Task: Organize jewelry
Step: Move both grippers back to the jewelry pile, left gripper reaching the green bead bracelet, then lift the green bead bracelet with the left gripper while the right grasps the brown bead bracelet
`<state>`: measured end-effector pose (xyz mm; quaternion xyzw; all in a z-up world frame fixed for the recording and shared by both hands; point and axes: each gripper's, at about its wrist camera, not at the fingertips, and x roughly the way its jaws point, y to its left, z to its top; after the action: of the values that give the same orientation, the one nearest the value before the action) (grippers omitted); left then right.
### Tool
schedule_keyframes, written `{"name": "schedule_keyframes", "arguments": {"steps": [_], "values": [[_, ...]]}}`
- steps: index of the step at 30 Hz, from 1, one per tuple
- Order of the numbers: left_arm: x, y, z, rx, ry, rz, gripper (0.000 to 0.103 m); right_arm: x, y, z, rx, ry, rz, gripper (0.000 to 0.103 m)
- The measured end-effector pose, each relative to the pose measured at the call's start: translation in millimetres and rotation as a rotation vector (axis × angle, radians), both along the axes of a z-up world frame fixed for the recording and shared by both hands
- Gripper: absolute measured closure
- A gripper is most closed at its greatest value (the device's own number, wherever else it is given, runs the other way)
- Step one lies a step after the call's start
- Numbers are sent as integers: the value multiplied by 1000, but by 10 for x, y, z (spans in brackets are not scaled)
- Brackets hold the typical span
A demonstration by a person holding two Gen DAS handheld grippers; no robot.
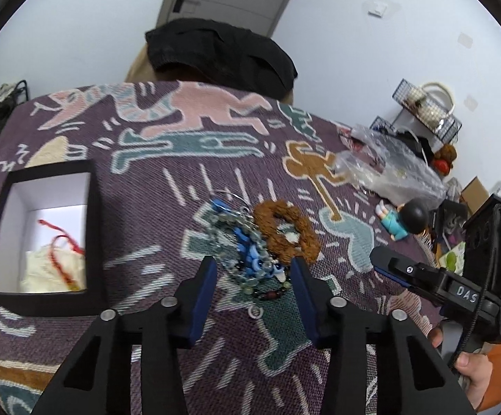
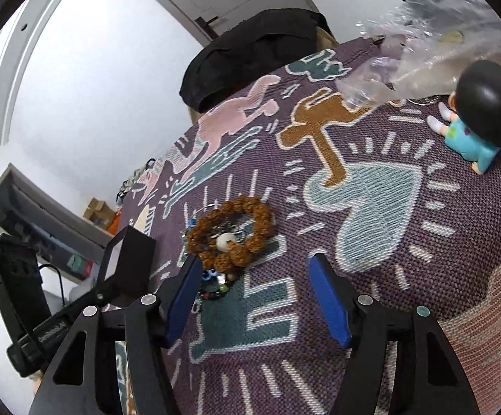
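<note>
Left hand-held gripper (image 1: 254, 269) jaws apart, straddling jewelry pile (image 1: 250, 245), untouched

My fingers (image 1: 209, 297) are matt black plastic with smooth blue pads and small shiny metal pins. Under them the cloth (image 1: 167, 214) is coarse woven fabric, rough and matt. The brown bracelet (image 1: 285, 238) has knobbly, rough seed-like beads; beside it the blue beads (image 1: 250, 256) look glossy, like glass or plastic. The box (image 1: 46, 238) is matt black card with a smooth white lining. The bag (image 1: 395, 169) is crinkled clear plastic, and the figurine (image 2: 482, 117) is smooth plastic.
</note>
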<state>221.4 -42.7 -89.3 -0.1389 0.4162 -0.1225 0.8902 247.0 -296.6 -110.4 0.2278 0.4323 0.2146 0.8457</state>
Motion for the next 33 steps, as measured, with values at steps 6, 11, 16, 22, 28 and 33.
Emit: {"name": "schedule_keyframes", "arguments": {"steps": [6,11,16,22,28,33], "values": [[112,-210,-145,39,37,-35,68,9,-102,-36,6,5,-17,38],[200,-319,-217,66,49,-44,69,23,-96,-64,5,11,-15,38],[277,-386,-318,90,73,-47,73,57,-30,-77,1,12,-5,38],[251,-365,-315,114,66,-44,93,179,170,-98,-32,20,29,39],[167,-267,-163,113,24,-42,93,355,372,-170,-74,46,53,39],[119,-110,-32,94,-4,-20,93,464,513,-172,-116,52,65,39]]}}
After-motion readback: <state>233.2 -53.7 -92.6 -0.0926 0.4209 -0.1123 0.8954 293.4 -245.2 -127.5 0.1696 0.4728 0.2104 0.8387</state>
